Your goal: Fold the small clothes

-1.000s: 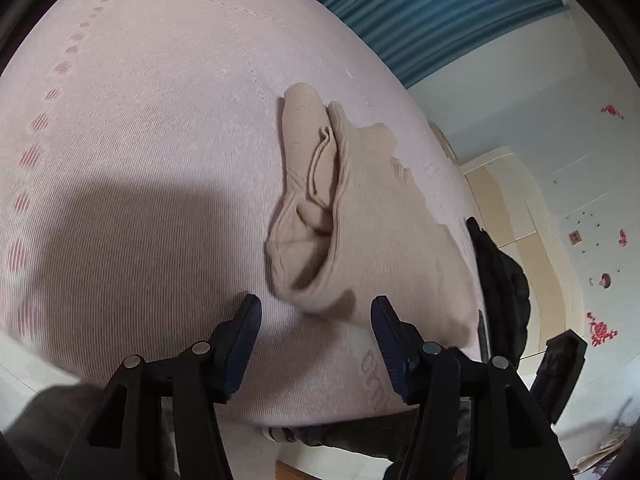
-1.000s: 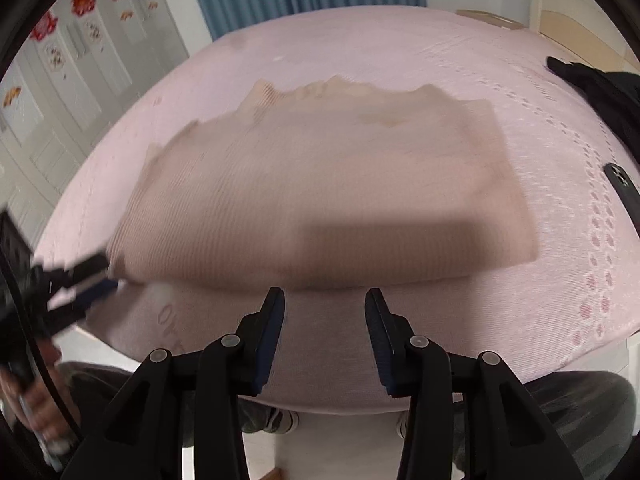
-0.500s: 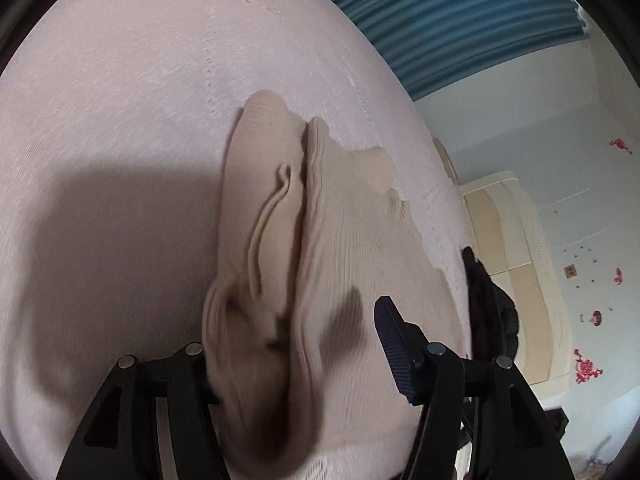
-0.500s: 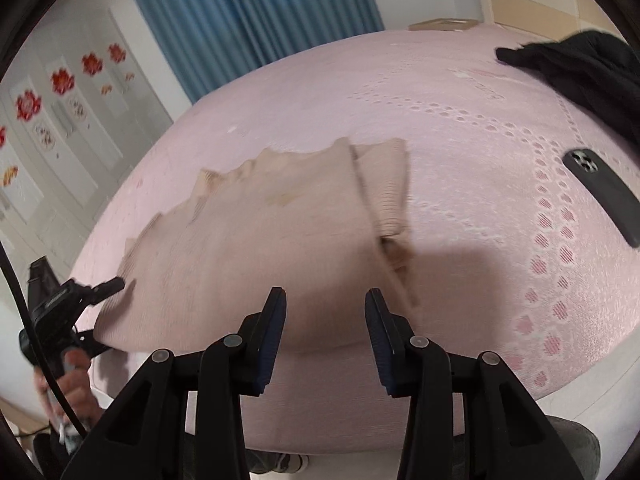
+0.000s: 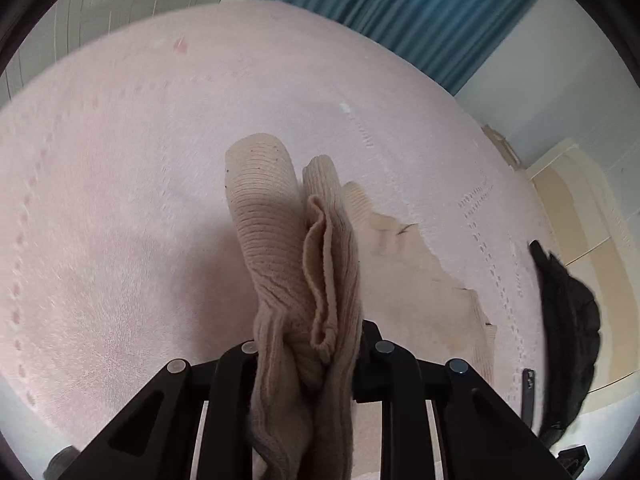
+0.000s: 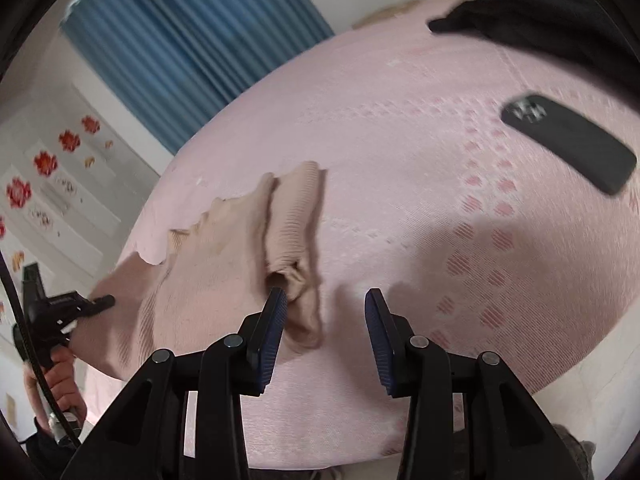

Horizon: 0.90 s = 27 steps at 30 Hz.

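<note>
The left gripper [image 5: 306, 344] pointed steeply down over the pink bedspread [image 5: 120, 220]. Its jaws had just been closing and were clamped on a bunched fold of the beige knit garment [image 5: 280, 248]. The fabric filled the gap between the black finger links and hid the pads. The gripped fold rose off the bed toward the camera, while the rest of the garment lay flat to the right on the bedspread.

The right gripper [image 6: 326, 320] also pointed downward, above the near part of the bedspread. Its jaws stood apart with nothing between them. The blue pad of the left-hand finger [image 6: 272, 332] stood just beside the folded sleeve end of the garment [image 6: 296, 220]; whether it touched could not be told.

The right wrist view alone showed:
- the person's hand [image 6: 60, 384] gripping the handle of the left gripper [image 6: 96, 303] at the left edge, with the garment's near corner drawn toward that tool;
- a dark phone [image 6: 568, 142] lying on the bedspread, well apart from the garment;
- red flower decals [image 6: 44, 162] on the wall.

The left wrist view alone showed the grasp from close range and the ribbed texture of the raised fold. Both views showed the blue curtain [image 5: 400, 12] and a black cloth [image 5: 568, 320] at the far right of the bed.
</note>
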Motion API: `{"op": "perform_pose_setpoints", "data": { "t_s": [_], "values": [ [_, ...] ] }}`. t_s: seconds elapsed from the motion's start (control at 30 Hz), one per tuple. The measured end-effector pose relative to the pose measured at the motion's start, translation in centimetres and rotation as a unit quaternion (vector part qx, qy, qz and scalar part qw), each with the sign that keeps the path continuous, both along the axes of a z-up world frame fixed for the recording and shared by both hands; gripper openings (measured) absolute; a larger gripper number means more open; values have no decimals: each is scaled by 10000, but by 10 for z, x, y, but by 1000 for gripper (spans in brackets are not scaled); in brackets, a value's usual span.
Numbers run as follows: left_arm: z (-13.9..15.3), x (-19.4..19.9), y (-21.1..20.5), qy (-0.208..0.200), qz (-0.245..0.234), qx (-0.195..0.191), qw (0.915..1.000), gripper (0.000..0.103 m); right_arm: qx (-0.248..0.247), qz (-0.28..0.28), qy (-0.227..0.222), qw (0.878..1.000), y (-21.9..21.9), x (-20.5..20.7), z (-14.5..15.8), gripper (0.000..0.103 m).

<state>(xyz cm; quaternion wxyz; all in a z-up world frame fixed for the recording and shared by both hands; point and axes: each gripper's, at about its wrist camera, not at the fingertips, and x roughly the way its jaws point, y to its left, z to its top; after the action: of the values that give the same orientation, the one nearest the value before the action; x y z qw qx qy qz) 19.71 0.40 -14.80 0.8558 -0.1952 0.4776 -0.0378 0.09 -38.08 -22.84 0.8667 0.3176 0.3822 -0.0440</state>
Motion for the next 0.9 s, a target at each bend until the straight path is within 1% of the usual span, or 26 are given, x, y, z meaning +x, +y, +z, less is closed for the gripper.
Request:
{"op": "perform_pose_setpoints", "data": {
  "t_s": [0.07,0.13,0.17,0.23,0.3,0.37,0.43,0.47,0.5,0.53,0.57,0.6,0.63,0.67,0.7,0.73,0.8,0.9],
  "values": [
    [23,-3,-31,-167,-72,332,9993,20,202,-114,-38,9997,-13,-3,-4,41],
    [40,-8,-69,-251,-201,633,9975,20,228,-275,-51,9993,-21,-9,-6,41],
    [46,-11,-94,-264,-269,809,9960,20,265,-325,-61,9991,-26,-10,-7,41],
    [48,-17,-131,-267,-375,1049,9934,20,379,-447,-94,9982,-37,-15,-10,41],
    [38,-22,-174,-242,-618,1218,9903,21,490,-588,-96,9970,-47,-21,-13,41],
    [19,-27,-207,-111,-984,1269,9870,24,632,-707,-121,9954,-55,-26,-16,41],
    [-8,-35,-233,173,-1443,1056,9837,28,732,-835,-165,9937,-63,-32,-18,41],
    [-20,-38,-240,359,-1641,883,9818,32,740,-857,-176,9934,-65,-33,-18,41],
    [-29,-42,-242,463,-1786,686,9804,34,734,-876,-174,9933,-66,-34,-19,41],
    [-28,-45,-241,374,-1799,613,9811,35,722,-865,-167,9935,-67,-34,-18,41],
    [-24,-45,-238,268,-1819,509,9816,39,716,-838,-162,9938,-66,-34,-18,41],
    [-18,-46,-228,172,-1904,273,9812,42,705,-789,-155,9943,-65,-33,-18,41],
    [-12,-45,-219,139,-1964,30,9804,42,678,-743,-150,9948,-63,-32,-18,41],
    [-4,-44,-201,93,-1944,-280,9805,43,645,-703,-155,9953,-60,-31,-17,41],
    [2,-43,-187,36,-1861,-419,9816,45,610,-650,-183,9959,-57,-30,-16,41],
    [8,-42,-170,-63,-1744,-478,9835,48,575,-578,-225,9964,-53,-28,-13,41],
    [15,-41,-142,-266,-1559,-406,9866,55,530,-425,-311,9972,-43,-27,-8,41],
    [12,-43,-91,-494,-1306,-54,9902,55,568,-3,-579,9967,-23,-18,8,43]
  ]
}}
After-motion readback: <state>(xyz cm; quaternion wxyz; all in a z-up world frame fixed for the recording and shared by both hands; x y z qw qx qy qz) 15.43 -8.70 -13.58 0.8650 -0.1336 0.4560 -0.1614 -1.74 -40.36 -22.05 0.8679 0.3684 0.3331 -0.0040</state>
